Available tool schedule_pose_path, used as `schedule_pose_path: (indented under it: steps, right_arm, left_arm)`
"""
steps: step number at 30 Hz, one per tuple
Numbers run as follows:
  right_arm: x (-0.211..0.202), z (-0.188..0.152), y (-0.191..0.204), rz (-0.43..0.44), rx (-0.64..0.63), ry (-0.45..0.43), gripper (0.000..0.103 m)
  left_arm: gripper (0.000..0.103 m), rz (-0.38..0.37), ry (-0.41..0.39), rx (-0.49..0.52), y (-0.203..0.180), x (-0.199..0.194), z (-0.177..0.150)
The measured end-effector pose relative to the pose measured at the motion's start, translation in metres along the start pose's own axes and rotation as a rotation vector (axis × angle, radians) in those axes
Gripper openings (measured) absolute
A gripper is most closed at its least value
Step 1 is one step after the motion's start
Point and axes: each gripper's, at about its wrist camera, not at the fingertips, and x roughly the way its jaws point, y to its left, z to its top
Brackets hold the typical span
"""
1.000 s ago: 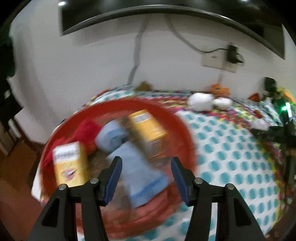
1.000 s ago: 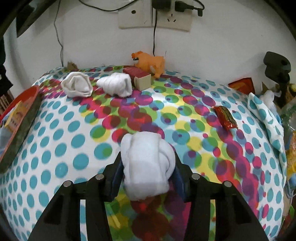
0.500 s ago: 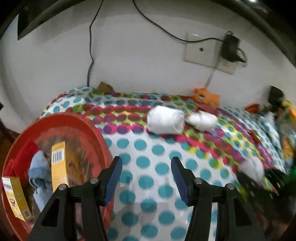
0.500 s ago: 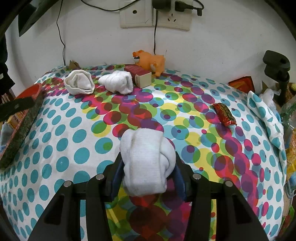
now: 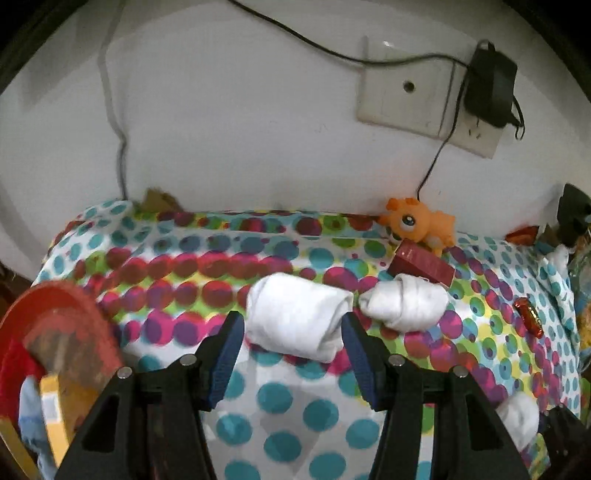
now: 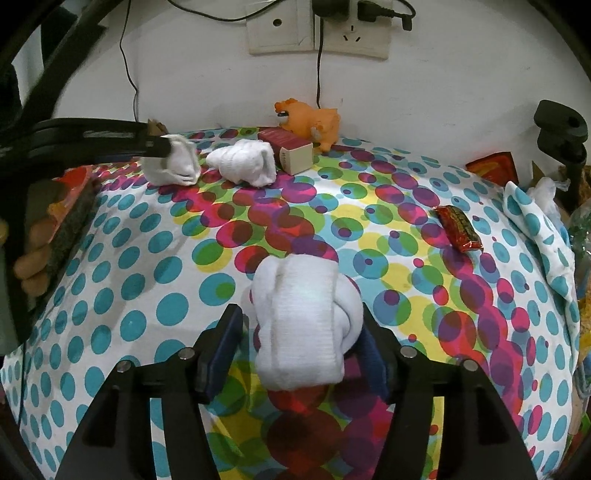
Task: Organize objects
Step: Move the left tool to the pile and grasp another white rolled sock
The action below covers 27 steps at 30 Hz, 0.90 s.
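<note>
In the left wrist view my left gripper is open, its jaws on either side of a rolled white sock lying on the dotted cloth. A second white sock roll lies just right of it. In the right wrist view my right gripper is shut on a third white sock roll, held over the cloth. The left gripper shows there at the far-left sock. A red basket sits at the left with yellow boxes and blue cloth inside.
An orange toy animal and a dark red box stand at the back by the wall. A red snack packet lies on the right. A black stand and clutter fill the right edge. Cables hang from wall sockets.
My left gripper has swung from over the red basket rightward and forward to the far-left white sock, which now lies between its open jaws. My right gripper kept its sock, nearly still.
</note>
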Motion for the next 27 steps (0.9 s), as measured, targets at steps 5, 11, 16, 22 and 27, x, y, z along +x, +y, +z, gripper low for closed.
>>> schedule_pose_path:
  steps: [5, 11, 16, 22, 27]
  right_arm:
    - [-0.001, 0.0, 0.0, 0.012, 0.009, -0.002, 0.062]
    - [-0.001, 0.002, -0.001, 0.032, 0.017, -0.004, 0.063]
    - [0.0, 0.003, 0.0, 0.031, 0.014, -0.003, 0.063]
    - [-0.001, 0.002, 0.001, 0.033, 0.017, -0.004, 0.065]
    - [-0.001, 0.001, 0.003, 0.026, 0.013, -0.002, 0.065]
  left_arm:
    - [0.057, -0.003, 0.044, -0.012, -0.002, 0.029, 0.006]
    - [0.061, -0.01, 0.04, -0.001, -0.003, 0.046, 0.014]
    - [0.061, 0.03, 0.028, 0.046, -0.014, 0.055, 0.017]
    - [0.049, 0.032, 0.021, 0.06, -0.015, 0.055, 0.017]
    - [0.04, 0.031, 0.022, 0.071, -0.015, 0.044, 0.012]
